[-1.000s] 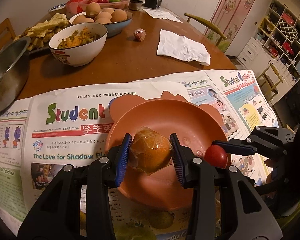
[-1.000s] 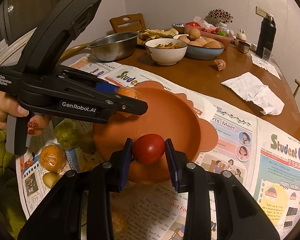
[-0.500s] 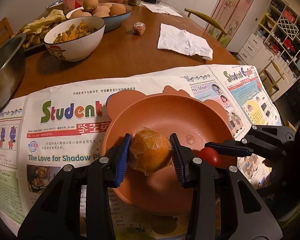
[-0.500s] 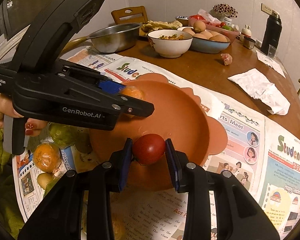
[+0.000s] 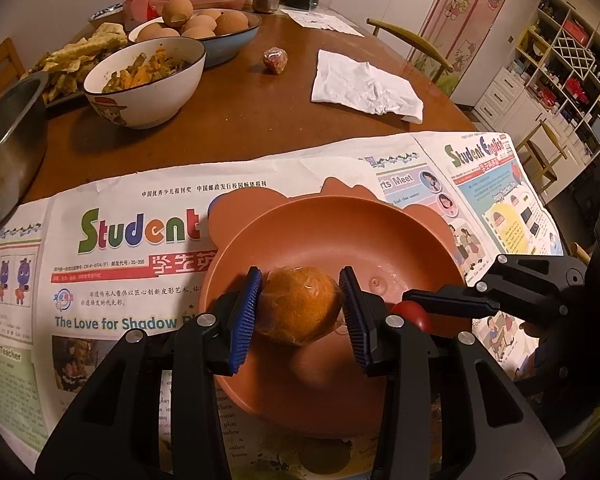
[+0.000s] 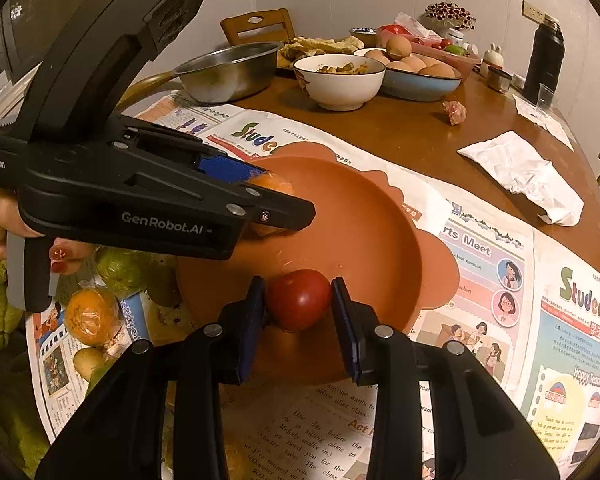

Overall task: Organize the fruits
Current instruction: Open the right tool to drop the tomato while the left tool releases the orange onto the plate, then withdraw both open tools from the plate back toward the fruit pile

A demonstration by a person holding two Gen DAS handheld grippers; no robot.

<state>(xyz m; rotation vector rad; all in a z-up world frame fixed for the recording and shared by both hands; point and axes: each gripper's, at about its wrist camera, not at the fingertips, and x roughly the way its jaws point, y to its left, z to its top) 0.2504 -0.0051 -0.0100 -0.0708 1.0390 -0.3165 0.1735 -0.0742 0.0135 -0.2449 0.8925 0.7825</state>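
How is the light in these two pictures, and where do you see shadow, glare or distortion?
Left wrist view: warm, dim light; the wrapped orange throws a soft shadow into the orange plate, and its wrap glints. Right wrist view: fisheye bends the newspaper edges; the tomato is sharp.

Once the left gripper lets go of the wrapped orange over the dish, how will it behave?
The orange looks round, so it will probably roll toward the low middle of the curved orange dish. Its shiny plastic wrap likely makes it slippery. The left gripper barely dents it, suggesting firmness.

Both tools (image 5: 300, 312) (image 6: 299, 308) seemingly clamped shut.
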